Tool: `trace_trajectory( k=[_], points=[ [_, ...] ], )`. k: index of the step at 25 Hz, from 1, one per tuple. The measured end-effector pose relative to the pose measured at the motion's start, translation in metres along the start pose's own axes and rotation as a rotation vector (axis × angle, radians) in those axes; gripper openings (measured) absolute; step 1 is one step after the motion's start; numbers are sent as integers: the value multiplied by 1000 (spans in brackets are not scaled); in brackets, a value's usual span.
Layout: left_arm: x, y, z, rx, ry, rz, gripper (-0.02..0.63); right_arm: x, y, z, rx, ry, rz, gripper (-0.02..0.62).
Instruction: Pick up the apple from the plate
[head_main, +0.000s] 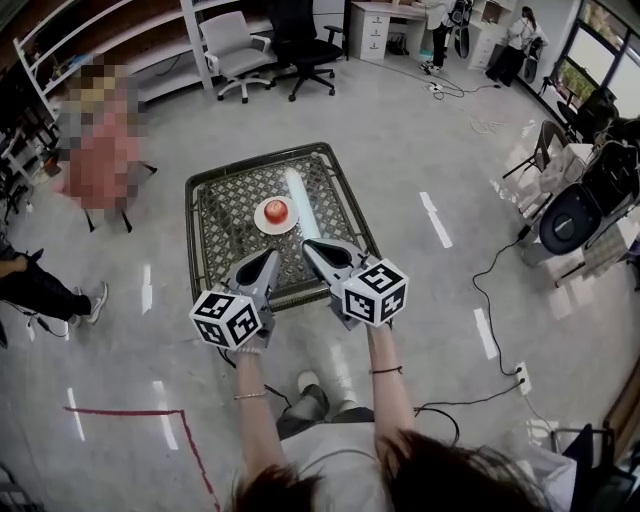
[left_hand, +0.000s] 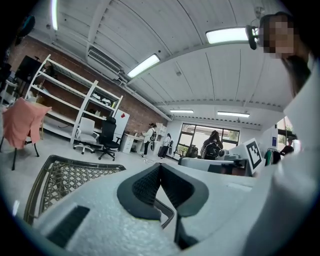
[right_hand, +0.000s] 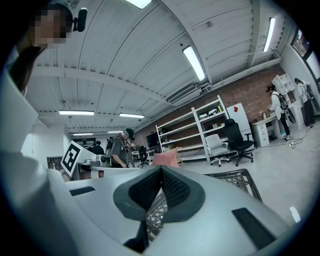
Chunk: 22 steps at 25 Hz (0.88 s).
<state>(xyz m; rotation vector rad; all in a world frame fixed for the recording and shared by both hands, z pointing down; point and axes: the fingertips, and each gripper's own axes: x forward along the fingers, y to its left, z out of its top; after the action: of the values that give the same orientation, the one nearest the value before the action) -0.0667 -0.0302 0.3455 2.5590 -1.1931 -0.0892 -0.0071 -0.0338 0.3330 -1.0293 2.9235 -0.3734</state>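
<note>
A red apple lies on a small white plate in the middle of a low table with a dark lattice top. Both grippers hover level over the table's near edge, short of the plate. The left gripper and the right gripper are both shut and hold nothing, their tips close together. In the left gripper view the shut left gripper points past the lattice top; the apple is hidden. In the right gripper view the shut right gripper also hides the apple.
A white tube lies on the table just right of the plate. Office chairs and shelves stand behind the table. A person sits at the left. Cables run across the floor at right, beside black chairs.
</note>
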Motion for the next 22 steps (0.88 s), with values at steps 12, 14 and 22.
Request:
trace_trajectory(
  k=[12, 14, 22],
  points=[
    [23, 37, 9, 20, 27, -79, 11, 40, -23, 2, 18, -8, -51, 9],
    [24, 44, 8, 20, 34, -80, 11, 47, -24, 0, 22, -10, -53, 9],
    [27, 62, 13, 31, 22, -110, 11, 69, -31, -4, 28, -5, -61, 9]
  ],
)
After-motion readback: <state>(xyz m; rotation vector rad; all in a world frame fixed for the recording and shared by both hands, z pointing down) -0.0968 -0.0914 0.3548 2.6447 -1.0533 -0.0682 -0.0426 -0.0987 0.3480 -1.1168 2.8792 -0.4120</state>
